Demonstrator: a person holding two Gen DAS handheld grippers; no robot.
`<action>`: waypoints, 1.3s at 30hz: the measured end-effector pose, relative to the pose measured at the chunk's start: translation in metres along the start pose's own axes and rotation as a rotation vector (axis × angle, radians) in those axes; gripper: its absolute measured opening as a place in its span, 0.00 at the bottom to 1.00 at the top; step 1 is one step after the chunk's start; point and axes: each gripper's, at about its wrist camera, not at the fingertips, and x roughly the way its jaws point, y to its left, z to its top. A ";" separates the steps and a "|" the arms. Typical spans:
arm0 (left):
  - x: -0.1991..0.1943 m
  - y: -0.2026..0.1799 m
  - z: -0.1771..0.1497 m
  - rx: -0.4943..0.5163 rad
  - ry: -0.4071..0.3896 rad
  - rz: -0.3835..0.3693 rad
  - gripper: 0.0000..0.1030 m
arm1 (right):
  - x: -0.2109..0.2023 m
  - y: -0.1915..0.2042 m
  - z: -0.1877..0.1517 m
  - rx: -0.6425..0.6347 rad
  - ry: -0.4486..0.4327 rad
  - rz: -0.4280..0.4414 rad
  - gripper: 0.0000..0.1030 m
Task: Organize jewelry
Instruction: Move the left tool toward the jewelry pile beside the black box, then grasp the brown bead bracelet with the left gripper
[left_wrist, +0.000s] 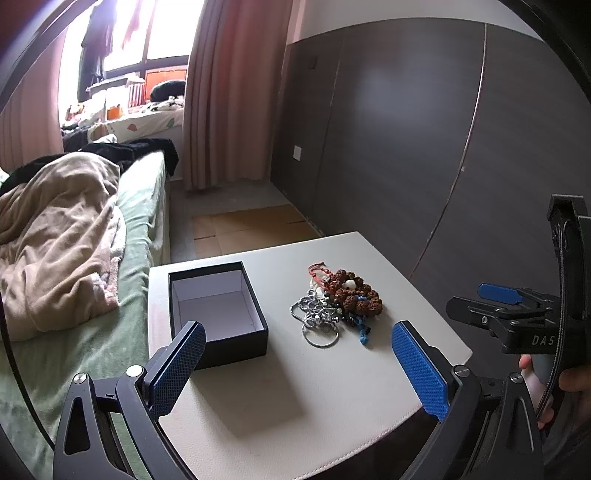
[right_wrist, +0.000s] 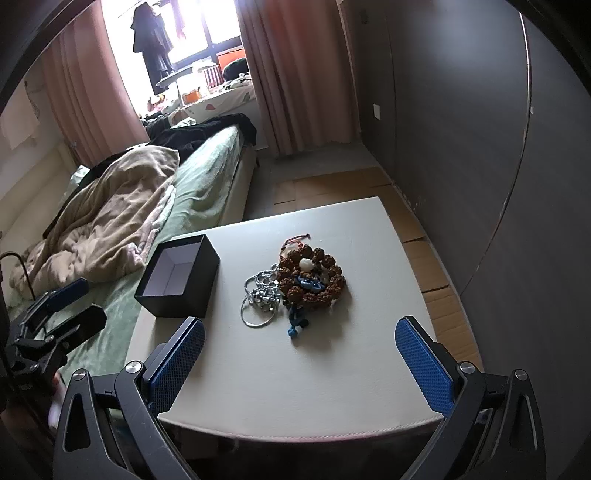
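Note:
A pile of jewelry lies on the white table (left_wrist: 314, 387): a brown bead bracelet (left_wrist: 356, 291), silver chains with a ring (left_wrist: 319, 317), a red cord and a blue cord (left_wrist: 364, 332). The pile also shows in the right wrist view (right_wrist: 310, 280). An open, empty black box (left_wrist: 216, 314) with a white inside stands left of the pile, also in the right wrist view (right_wrist: 179, 280). My left gripper (left_wrist: 299, 369) is open and empty above the table's near part. My right gripper (right_wrist: 301, 365) is open and empty, short of the pile.
A bed (right_wrist: 199, 192) with green sheet and beige blanket (left_wrist: 55, 240) lies left of the table. A dark wardrobe wall (left_wrist: 424, 129) stands on the right. Cardboard covers the floor (right_wrist: 424, 236) beyond the table. Each gripper shows in the other's view (left_wrist: 517, 314) (right_wrist: 48, 325).

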 end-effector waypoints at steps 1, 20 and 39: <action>0.001 0.000 0.000 0.000 0.000 0.002 0.98 | 0.000 0.000 0.000 0.001 -0.002 -0.002 1.00; 0.045 -0.017 0.012 0.002 0.026 -0.008 0.98 | 0.005 -0.057 0.021 0.173 -0.012 -0.067 1.00; 0.139 -0.043 0.020 -0.077 0.176 -0.127 0.45 | 0.036 -0.108 0.034 0.332 0.046 -0.067 1.00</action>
